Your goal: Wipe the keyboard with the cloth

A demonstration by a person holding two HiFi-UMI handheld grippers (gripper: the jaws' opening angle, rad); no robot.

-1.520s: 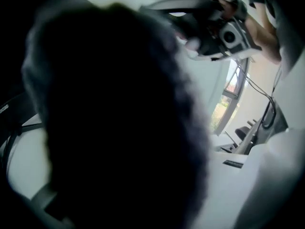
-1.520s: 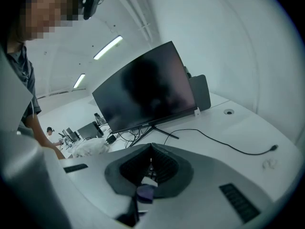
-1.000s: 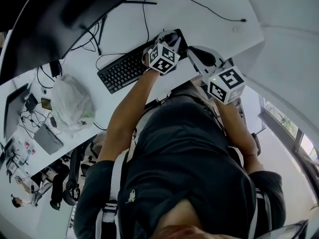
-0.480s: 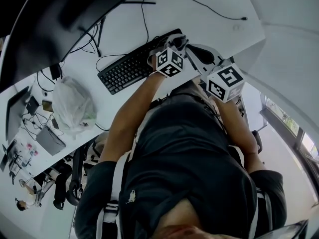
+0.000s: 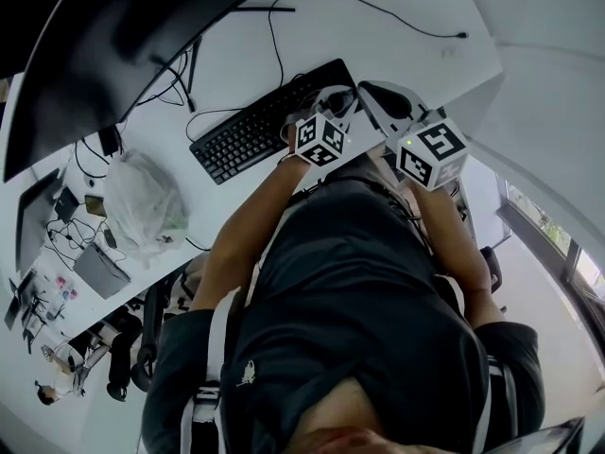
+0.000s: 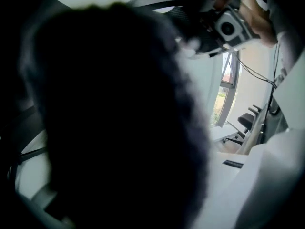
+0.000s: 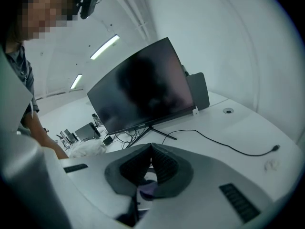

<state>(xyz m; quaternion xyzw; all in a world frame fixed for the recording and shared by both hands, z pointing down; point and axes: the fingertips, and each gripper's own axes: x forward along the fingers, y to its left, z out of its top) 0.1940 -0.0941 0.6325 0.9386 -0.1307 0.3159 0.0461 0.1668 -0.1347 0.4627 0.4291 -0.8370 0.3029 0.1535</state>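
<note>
Left gripper view is almost filled by the dark, fuzzy cloth (image 6: 109,128), so the left tool (image 5: 331,102) looks clamped on it, over the right end of the keyboard (image 5: 255,126) by the near edge of the table (image 5: 397,26). The right tool (image 7: 151,149) is closed on nothing, off the keyboard. With nothing steadying it, the keyboard could skid toward that edge if the cloth drags on its keys.
</note>
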